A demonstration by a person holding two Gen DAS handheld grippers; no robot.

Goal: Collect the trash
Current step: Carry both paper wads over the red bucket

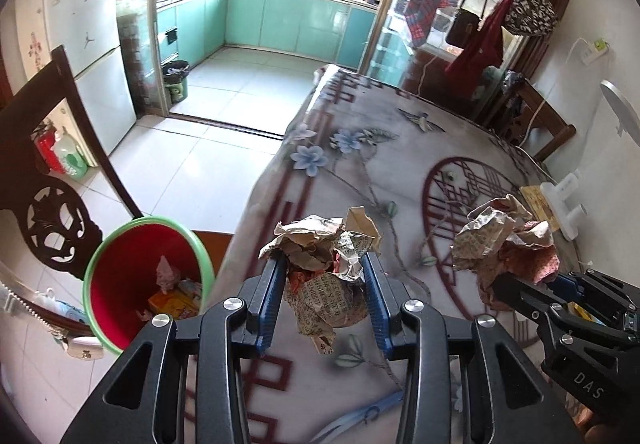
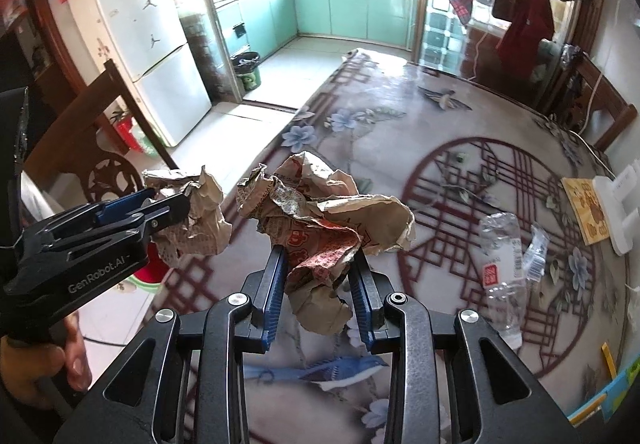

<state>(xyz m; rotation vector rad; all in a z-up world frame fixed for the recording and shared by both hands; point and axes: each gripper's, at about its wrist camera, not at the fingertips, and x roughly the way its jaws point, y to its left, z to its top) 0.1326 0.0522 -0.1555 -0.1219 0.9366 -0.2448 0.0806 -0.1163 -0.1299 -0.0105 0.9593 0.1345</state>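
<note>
My left gripper [image 1: 325, 270] is shut on a crumpled newspaper ball [image 1: 326, 264] and holds it above the table's left edge; it also shows in the right wrist view [image 2: 170, 209] with its ball [image 2: 192, 215]. My right gripper [image 2: 320, 266] is shut on a second crumpled paper ball [image 2: 324, 219], held above the table; it shows in the left wrist view [image 1: 524, 280] with its ball [image 1: 504, 240]. A red bin with a green rim [image 1: 140, 284] stands on the floor left of the table and holds several scraps.
The table has a flowered cloth [image 2: 400, 131]. A crushed clear plastic bottle [image 2: 500, 268] lies on it at the right, beside a yellow card [image 2: 584, 209] and a white plastic piece [image 2: 620, 203]. A dark wooden chair [image 1: 48, 183] stands behind the bin.
</note>
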